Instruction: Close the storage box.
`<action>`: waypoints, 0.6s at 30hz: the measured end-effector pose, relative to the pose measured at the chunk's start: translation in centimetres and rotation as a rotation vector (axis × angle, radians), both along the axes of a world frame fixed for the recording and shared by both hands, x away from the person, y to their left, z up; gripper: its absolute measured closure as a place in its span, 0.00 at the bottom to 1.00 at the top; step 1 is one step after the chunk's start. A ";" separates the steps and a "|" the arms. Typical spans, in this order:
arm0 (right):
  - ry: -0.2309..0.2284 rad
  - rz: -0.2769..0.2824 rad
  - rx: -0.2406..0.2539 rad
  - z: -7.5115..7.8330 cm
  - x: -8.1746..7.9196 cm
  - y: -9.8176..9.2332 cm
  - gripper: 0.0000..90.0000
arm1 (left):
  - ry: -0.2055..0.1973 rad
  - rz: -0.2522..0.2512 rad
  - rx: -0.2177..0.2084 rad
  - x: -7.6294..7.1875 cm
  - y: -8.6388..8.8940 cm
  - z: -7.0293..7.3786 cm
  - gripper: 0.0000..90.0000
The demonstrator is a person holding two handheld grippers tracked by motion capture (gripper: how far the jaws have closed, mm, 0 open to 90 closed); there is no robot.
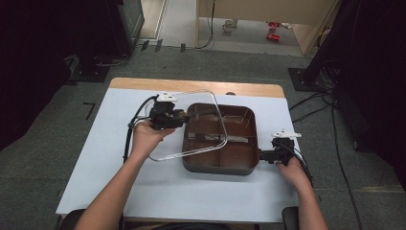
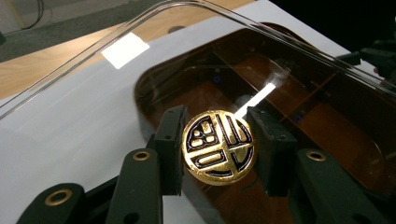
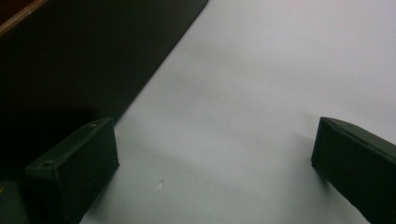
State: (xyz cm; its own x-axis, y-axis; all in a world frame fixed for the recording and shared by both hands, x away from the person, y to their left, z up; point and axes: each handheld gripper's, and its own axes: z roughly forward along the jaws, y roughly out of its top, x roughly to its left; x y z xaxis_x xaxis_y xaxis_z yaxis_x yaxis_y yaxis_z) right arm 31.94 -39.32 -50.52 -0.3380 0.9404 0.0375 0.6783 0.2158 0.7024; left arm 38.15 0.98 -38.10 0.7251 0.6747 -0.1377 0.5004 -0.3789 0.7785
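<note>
Gripping: left gripper (image 2: pixel 218 148) jaws pinching gold knob (image 2: pixel 218 147) of glass lid (image 1: pixel 186 125)
Lid: tilted, long axis running lower left to upper right, over brown pan (image 1: pixel 239 163)
Right gripper (image 1: pixel 270 156): jaws spread, at pan's right edge

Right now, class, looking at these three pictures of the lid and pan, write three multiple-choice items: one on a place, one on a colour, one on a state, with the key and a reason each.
1. Where does the clear lid sit?
A. Squarely on the pan
B. Shifted off the pan's left side, partly over it
C. On the floor

2. What colour is the lid's round knob?
A. Gold with black markings
B. Red
C. Plain white

3. How do the right gripper's jaws stand?
A. Shut on the pan's handle
B. Shut on the knob
C. Open, with bare white table cover between them

Key: B, the high view shows the lid overhanging the brown pan toward the left gripper; A, the left gripper view shows the gold knob clamped between its jaws; C, the right gripper view shows the jaws wide apart over the table cover.
</note>
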 end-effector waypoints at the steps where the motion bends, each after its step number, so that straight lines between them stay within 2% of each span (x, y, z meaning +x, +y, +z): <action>1: 0.000 0.000 0.000 0.0 0.0 0.0 0.00 | -0.001 -0.011 0.009 -0.1 -0.5 -0.2 0.67; 14: -0.001 0.001 -0.001 0.0 0.0 0.0 0.00 | 0.006 -0.137 0.042 -0.2 -5.6 -2.0 0.66; 18: -0.001 0.000 0.000 0.0 0.0 0.0 0.00 | -0.014 -0.165 0.063 -0.3 -7.2 -2.2 0.67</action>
State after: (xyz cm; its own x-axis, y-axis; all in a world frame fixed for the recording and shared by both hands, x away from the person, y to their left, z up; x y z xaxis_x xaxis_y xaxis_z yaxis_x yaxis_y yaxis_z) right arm 31.94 -39.32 -50.53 -0.3383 0.9403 0.0372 0.6777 0.2160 0.7029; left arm 37.86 -6.23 -40.29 0.8285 0.5531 -0.0880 0.4163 -0.5032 0.7573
